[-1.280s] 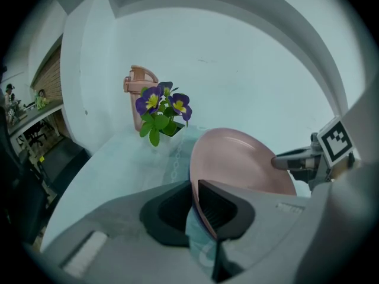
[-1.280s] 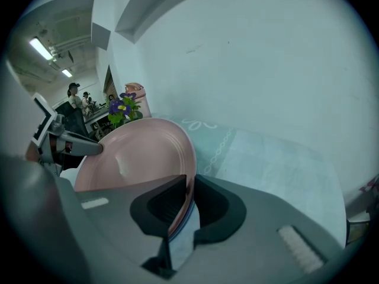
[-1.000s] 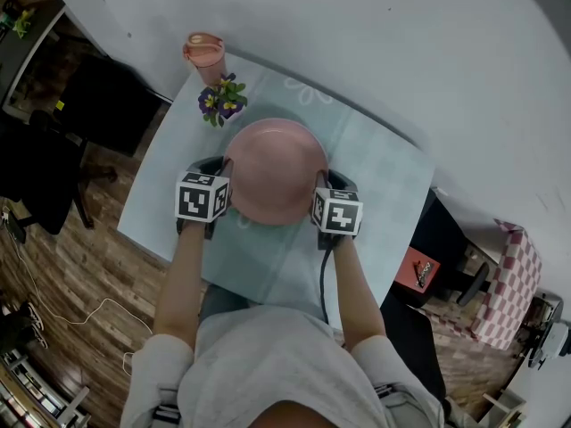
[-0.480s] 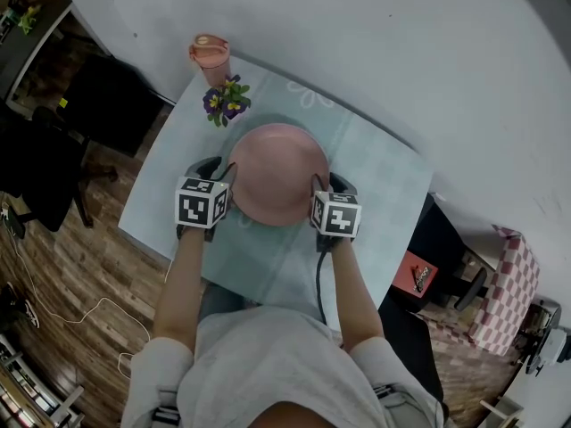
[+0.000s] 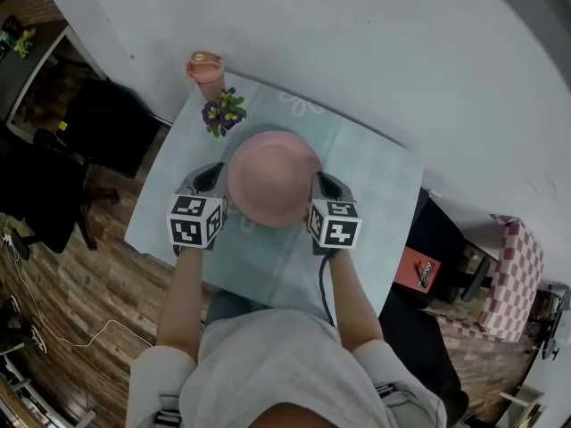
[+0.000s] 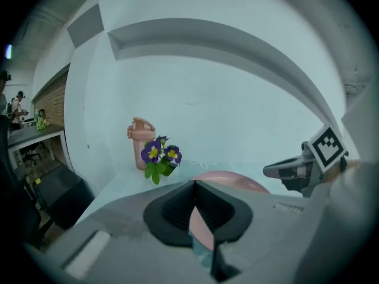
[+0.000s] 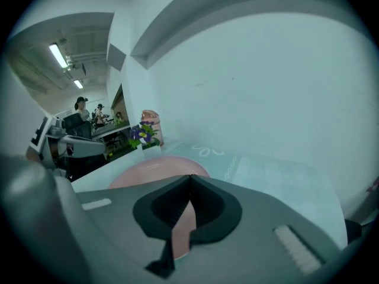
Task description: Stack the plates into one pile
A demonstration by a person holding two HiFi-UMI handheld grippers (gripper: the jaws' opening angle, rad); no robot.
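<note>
we see table (image 5: 379,199) under pale blue cloth. pink plate (image 5: 272,178) sits mid-table. our left gripper (image 6: 194,183) just beside plate's left rim, jaws just closed tip to tip, plate beyond them, not between. right gripper (image 7: 190,176) same at right rim. bottle (image 5: 205,68), flowers (image 5: 221,112) at far left corner.

We see the table (image 5: 375,176), covered in a pale blue-green cloth, set against a plain pale wall (image 5: 375,34) that runs behind it. Left of the table and in front of it lies a wood-plank floor (image 5: 80,266) with a white cable (image 5: 62,319) trailing over it, and dark furniture (image 5: 107,105) stands at the table's left end. Right of the table sits a red-and-white checked piece (image 5: 513,279), and beyond its left end ceiling strip lights (image 7: 58,55) glow.
</note>
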